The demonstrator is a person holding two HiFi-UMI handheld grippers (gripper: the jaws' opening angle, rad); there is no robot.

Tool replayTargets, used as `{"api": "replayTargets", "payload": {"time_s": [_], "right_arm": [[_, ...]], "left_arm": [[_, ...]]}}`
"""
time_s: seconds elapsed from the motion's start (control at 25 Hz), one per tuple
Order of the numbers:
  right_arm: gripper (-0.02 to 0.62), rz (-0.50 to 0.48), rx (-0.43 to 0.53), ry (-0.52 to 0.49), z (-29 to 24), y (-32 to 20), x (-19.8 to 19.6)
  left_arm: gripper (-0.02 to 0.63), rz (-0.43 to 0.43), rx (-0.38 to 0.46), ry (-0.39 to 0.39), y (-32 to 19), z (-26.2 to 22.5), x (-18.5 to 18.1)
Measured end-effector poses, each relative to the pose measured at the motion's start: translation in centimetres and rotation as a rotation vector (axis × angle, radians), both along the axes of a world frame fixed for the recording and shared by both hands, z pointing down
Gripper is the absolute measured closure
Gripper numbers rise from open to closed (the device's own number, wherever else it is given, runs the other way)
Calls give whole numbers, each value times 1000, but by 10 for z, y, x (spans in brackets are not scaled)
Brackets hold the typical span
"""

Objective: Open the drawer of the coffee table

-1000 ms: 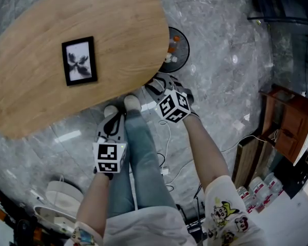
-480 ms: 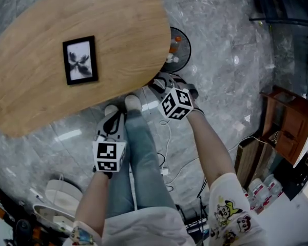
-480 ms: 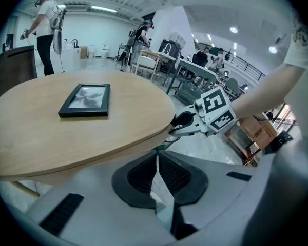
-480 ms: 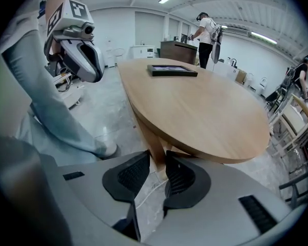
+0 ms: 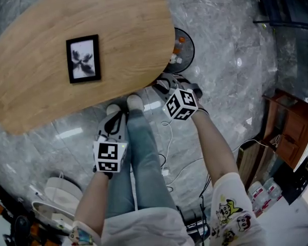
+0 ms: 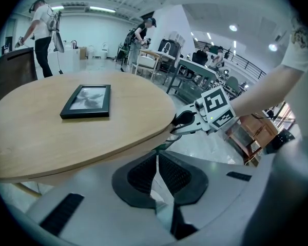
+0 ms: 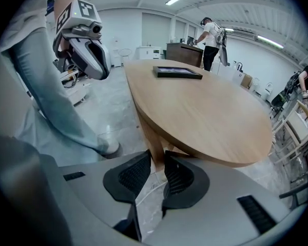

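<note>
Table: oval wooden top filling the upper left of the head view, standing on a grey marbled floor.
Drawer: cannot be made out. Only the top, the underside of the rim and one wooden leg show.
Frame: black, lying flat on the top towards its left part, well in from the near edge.
Left gripper: held low by the person's left leg, just short of the table's near edge and angled downward. Its jaws are pressed together with nothing in them.
Right gripper: at the table's right near end, with its nose just beside the rim; contact with the rim cannot be told. Its jaws have just been closing and now stand a narrow gap apart. Nothing is between the pads — only the leg and floor show beyond the gap.
Person: stands at the near edge in jeans, an arm out to each gripper.
Shoes: pale, toes at the table's edge, between the two grippers.
Disc: dark and round, on the floor at the table's right end, partly hidden by the top.
Cable: white, trailing across the floor beside the person's right leg.
Cabinet: brown wood, at the right border of the head view, well apart from the table.
</note>
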State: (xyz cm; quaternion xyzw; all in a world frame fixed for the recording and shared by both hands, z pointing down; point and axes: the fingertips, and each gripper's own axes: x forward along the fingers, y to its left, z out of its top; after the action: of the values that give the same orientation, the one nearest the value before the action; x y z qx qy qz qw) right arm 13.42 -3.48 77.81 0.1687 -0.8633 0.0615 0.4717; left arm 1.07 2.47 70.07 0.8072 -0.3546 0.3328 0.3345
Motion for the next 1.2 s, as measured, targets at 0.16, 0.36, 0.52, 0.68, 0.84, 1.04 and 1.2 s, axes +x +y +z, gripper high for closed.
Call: {"api": "replayTargets", "payload": {"time_s": [0.16, 0.36, 0.52, 0.68, 0.84, 1.04, 1.2], "right_arm": [[522, -62, 22, 1, -3, 2, -2], [528, -105, 41, -6, -5, 4, -1], [532, -195, 54, -5, -7, 6, 1], [537, -280, 69, 5, -8, 9, 0], [539, -328, 72, 6, -8, 12, 1], [540, -365, 78, 8, -9, 14, 1], [541, -367, 75, 2, -11, 15, 2]], "left_arm": [[592, -8, 3, -5, 0, -1, -5], [592, -18, 4, -10, 2, -1, -2], [592, -24, 3, -11, 2, -1, 3], [592, -37, 4, -11, 2, 0, 5], [592, -45, 4, -9, 4, -1, 11], [592, -67, 3, -4, 2, -1, 12], [592, -72, 2, -4, 1, -2, 14]]}}
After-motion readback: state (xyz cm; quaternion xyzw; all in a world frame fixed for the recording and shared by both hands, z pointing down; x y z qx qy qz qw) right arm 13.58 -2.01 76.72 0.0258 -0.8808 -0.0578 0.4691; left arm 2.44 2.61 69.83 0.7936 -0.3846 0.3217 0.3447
